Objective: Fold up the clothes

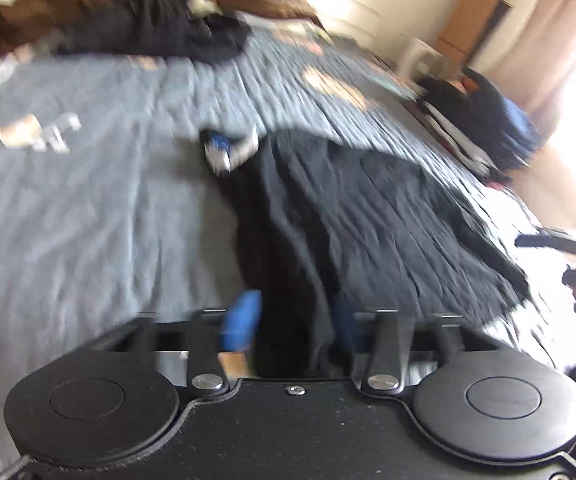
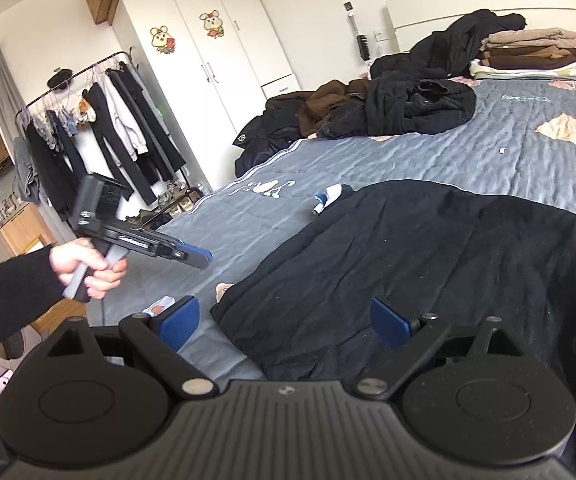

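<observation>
A black garment (image 2: pixel 428 264) lies spread flat on the grey-blue quilt (image 2: pixel 468 152). My right gripper (image 2: pixel 284 322) stands open low over the garment's near left edge, blue pads apart and not pressing the cloth. In the right wrist view a hand holds my left gripper (image 2: pixel 198 258) in the air left of the garment, clear of it. The left wrist view is blurred; there my left gripper (image 1: pixel 294 324) shows its blue fingers (image 1: pixel 244 320) spread apart, with the black garment (image 1: pixel 368 220) on the bed beyond them and nothing gripped.
A small blue and white item (image 2: pixel 328 198) lies by the garment's far corner. Loose dark clothes (image 2: pixel 404 104) and a folded stack (image 2: pixel 540 52) fill the head of the bed. A clothes rack (image 2: pixel 100 128) and white wardrobe (image 2: pixel 208 60) stand past the left side.
</observation>
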Available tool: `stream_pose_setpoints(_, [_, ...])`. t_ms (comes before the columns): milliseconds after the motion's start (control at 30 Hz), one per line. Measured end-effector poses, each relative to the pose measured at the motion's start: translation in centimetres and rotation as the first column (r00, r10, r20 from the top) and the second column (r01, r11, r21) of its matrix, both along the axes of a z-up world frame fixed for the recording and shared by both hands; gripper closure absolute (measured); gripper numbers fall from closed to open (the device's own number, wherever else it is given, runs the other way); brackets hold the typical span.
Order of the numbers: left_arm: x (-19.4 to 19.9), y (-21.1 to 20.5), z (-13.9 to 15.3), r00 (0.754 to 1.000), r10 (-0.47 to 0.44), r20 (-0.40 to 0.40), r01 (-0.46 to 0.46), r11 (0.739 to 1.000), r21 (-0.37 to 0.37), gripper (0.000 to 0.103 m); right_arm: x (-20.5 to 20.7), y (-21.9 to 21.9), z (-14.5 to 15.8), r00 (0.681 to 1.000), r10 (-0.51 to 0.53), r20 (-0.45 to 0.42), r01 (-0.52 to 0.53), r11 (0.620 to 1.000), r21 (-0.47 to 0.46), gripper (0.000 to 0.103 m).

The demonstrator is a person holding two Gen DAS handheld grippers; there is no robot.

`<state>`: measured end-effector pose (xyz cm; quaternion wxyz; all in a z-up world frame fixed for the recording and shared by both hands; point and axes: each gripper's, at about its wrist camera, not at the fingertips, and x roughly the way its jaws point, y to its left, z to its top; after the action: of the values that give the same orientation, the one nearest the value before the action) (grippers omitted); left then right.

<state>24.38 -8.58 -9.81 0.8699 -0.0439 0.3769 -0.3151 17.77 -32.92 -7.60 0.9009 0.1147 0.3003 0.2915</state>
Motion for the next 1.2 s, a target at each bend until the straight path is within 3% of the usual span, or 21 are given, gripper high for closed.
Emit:
stream_pose_setpoints(100, [-2.4, -3.8, 1.0, 0.995, 0.001, 0.097, 0.007, 0.997, -0.075, 0.024, -0.2, -0.6, 0.2, 1.0, -0.028, -0.005, 0.028, 0.999, -0.02, 0.011])
stream_pose_setpoints(233, [-4.0, -9.3, -0.1, 0.987, 0.06, 0.151, -0.042, 0.992, -0.119, 0.023, -1.5, -4.0, 0.8, 0.99, -0.141, 0.007, 0.141, 0.989, -0.049, 0.011])
stream_pose_setpoints(300, [-4.5, -11.7, -1.3, 0.988, 0.072, 0.136, -0.061, 0.994, -0.086, 0.023, -2.4, -6.4, 1.0, 0.974, -0.227, 0.009, 0.227, 0.972, -0.057, 0.011])
stream_pose_setpoints(400, [-6.2, -14.5, -2.6, 0.984, 0.026, 0.176, -0.035, 0.998, 0.049, 0.023, -4.3, -10.4, 0.4, 0.925, -0.379, -0.013, 0.378, 0.925, -0.044, 0.011])
stream_pose_setpoints(500, [-7.4, -15.0, -4.1, 0.982, 0.073, 0.172, -0.089, 0.992, 0.084, 0.023, -6.3, -12.3, -0.8, 0.883, -0.469, -0.031, 0.469, 0.883, -0.004, 0.011])
stream_pose_setpoints(633, [-8.1, -16.0, -4.7, 0.974, 0.133, 0.185, -0.166, 0.97, 0.177, 0.023, -7.0, -10.2, -2.2, 0.889, -0.457, -0.025, 0.455, 0.888, -0.066, 0.011])
stream_pose_setpoints(733, [-8.7, -16.0, -4.5, 0.968, 0.16, 0.192, -0.195, 0.963, 0.184, 0.023, -7.2, -8.2, -3.5, 0.907, -0.417, -0.059, 0.414, 0.908, -0.057, 0.011])
stream_pose_setpoints(833, [-8.6, -13.9, -4.5, 0.965, 0.237, 0.115, -0.249, 0.962, 0.109, 0.023, -7.6, -6.9, -4.7, 0.91, -0.399, -0.112, 0.401, 0.916, -0.005, 0.011])
stream_pose_setpoints(933, [-8.2, -10.2, -4.6, 0.938, 0.346, -0.001, -0.346, 0.938, -0.006, 0.023, -8.5, -7.3, -5.7, 0.893, -0.402, -0.203, 0.431, 0.894, 0.122, 0.011])
stream_pose_setpoints(1000, [-8.1, -7.5, -5.2, 0.905, 0.415, -0.096, -0.422, 0.903, -0.08, 0.021, -9.3, -8.0, -6.7, 0.865, -0.422, -0.273, 0.48, 0.855, 0.198, 0.011])
stream_pose_setpoints(1100, [-8.3, -4.5, -7.0, 0.85, 0.475, -0.227, -0.515, 0.839, -0.174, 0.021, -10.4, -9.3, -8.4, 0.801, -0.475, -0.364, 0.573, 0.785, 0.236, 0.011])
stream_pose_setpoints(1200, [-7.9, -3.4, -8.1, 0.831, 0.469, -0.299, -0.544, 0.799, -0.257, 0.021, -11.4, -10.6, -10.3, 0.73, -0.521, -0.443, 0.663, 0.696, 0.275, 0.011])
